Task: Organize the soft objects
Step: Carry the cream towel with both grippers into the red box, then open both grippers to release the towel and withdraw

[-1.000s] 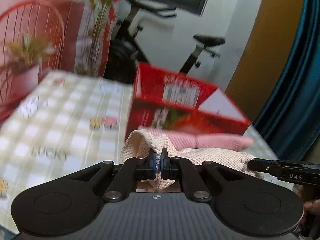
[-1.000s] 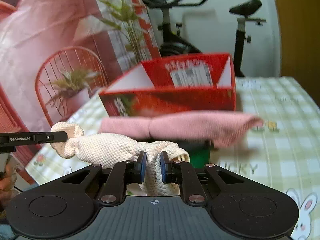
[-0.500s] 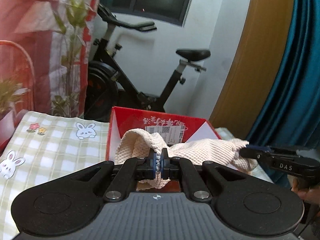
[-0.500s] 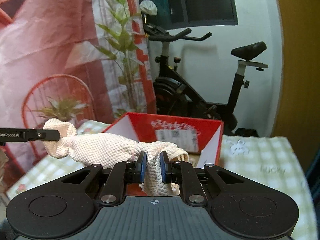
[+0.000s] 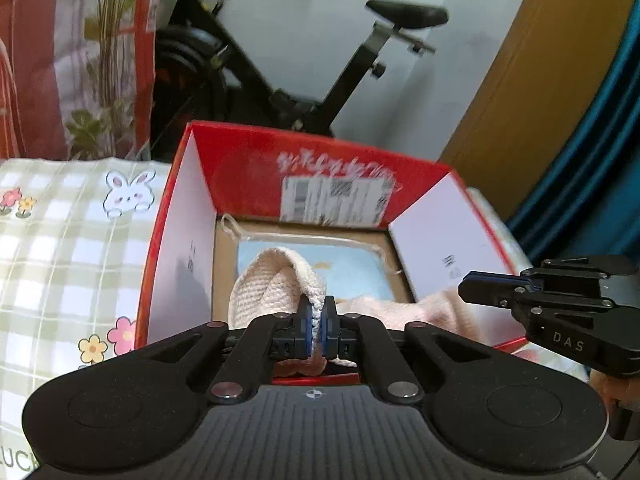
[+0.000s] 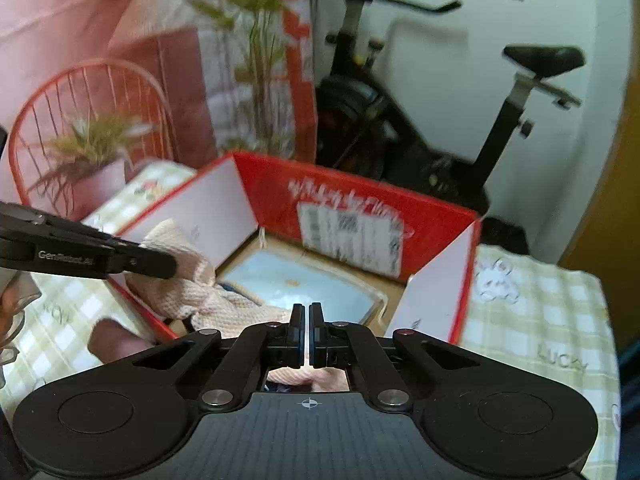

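A cream knitted cloth [image 5: 268, 292] hangs over the open red cardboard box [image 5: 320, 160]. My left gripper [image 5: 318, 320] is shut on one end of it. In the right wrist view the cloth [image 6: 188, 284] stretches from the left gripper [image 6: 160, 266] toward my right gripper [image 6: 307, 320], whose jaws stand nearly closed with only a thin gap; cloth shows below them, the grip itself is hidden. A light blue cloth [image 5: 348, 260] lies flat on the box floor, also in the right wrist view [image 6: 296, 280]. My right gripper also shows in the left wrist view [image 5: 472, 290].
The box [image 6: 360, 208] stands on a table with a green checked cloth [image 5: 60, 240] printed with rabbits and flowers. Behind are an exercise bike [image 5: 360, 60], a plant [image 6: 256, 40], a red wire chair [image 6: 88, 92] with a potted plant, and a blue curtain [image 5: 592, 152].
Both grippers have tilted down and moved over the box, lowering the cream cloth into it. The right gripper's jaws have closed to a thin gap, with less cloth showing between them.
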A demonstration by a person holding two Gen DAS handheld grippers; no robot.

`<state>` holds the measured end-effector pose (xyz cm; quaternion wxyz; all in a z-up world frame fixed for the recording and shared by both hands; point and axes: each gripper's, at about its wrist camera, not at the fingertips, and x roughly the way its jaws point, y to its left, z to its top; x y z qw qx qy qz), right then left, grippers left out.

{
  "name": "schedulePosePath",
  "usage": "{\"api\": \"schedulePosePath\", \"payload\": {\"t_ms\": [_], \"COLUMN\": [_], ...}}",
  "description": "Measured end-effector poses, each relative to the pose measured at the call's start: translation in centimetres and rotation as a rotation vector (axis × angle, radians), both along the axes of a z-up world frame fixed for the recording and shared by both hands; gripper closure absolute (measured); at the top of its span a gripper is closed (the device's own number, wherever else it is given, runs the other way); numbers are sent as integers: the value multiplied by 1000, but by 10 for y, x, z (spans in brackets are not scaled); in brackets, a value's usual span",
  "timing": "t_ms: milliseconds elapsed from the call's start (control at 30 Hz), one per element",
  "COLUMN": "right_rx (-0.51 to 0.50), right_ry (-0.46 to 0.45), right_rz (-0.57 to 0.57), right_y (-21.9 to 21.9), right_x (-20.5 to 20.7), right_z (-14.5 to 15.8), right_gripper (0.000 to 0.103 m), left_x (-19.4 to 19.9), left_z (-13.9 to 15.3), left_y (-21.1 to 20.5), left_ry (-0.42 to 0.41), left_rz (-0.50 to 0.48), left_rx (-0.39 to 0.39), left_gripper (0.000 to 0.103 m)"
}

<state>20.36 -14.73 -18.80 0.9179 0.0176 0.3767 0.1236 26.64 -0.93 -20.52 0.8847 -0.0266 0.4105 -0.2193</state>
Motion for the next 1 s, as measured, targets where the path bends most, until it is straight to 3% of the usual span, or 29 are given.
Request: {"api": "schedulePosePath", "payload": {"t_ms": [233,400,467,500,533,600,733,1000], "right_rx": [59,87,95,96,97,99,121,175], "right_ry": [67,62,42,31,16,-9,-59,-130], "right_rz": [-40,-73,-80,-86,-90,-97,-118,-128], "right_y": [-5,-9,-9,-9,-9,-10,-11,-4], "right_x": [13,9,3,1,-3,-11,-30,-93], "right_z": [-24,-26,-22,-20,-17,-12,-1,13], "right_gripper": [101,100,95,92,91,86,80,47], "left_x": [13,15,12,9,6,-4,-27,-94], "left_z": [-11,-15,-11,-7,-4,7,29,47], "left_y": [1,-6,-7,-6,-7,-5,-1,22], "left_ry": [41,49,27,18,6,-44,-117,-169], "left_rz": [4,-19,-37,-47,-53,-56,-77,-52], "left_rx": [33,73,67,58,54,58,58,49], "left_gripper": [98,96,88,73,51,35,34,34]}}
